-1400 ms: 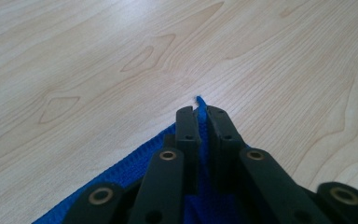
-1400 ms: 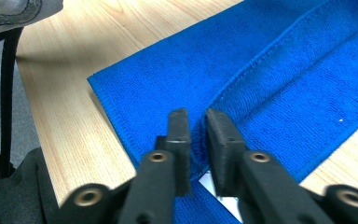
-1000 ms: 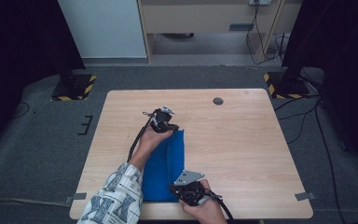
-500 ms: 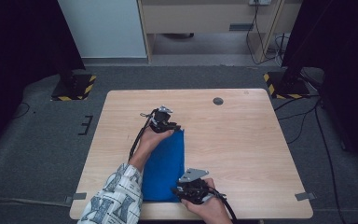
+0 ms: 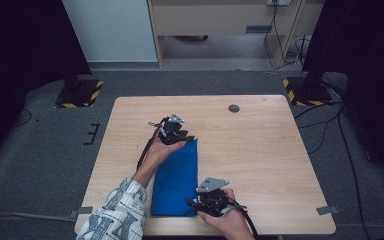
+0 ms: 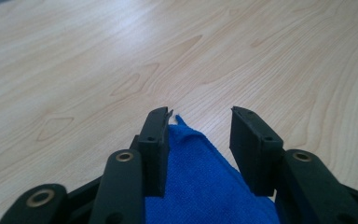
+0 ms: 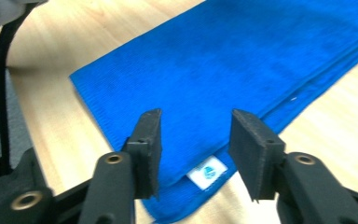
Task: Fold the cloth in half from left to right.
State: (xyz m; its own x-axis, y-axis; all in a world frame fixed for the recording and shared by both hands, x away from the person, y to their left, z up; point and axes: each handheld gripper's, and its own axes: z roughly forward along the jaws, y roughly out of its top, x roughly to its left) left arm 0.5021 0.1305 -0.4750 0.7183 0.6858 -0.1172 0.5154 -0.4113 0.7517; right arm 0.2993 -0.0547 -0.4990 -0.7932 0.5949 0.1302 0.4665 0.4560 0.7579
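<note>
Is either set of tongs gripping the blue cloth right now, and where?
Neither. Left tongs stand open around the blue cloth's far corner; right tongs are open over its near corner by the label.

Bare table [image 5: 260,150] right of blue cloth [image 5: 177,180].

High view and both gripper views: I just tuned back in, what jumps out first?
A bright blue cloth, folded into a long strip, lies on the near half of the wooden table. The left gripper sits open at the cloth's far corner, and the right gripper sits open over its near right corner, where a small white label shows between the jaws.
</note>
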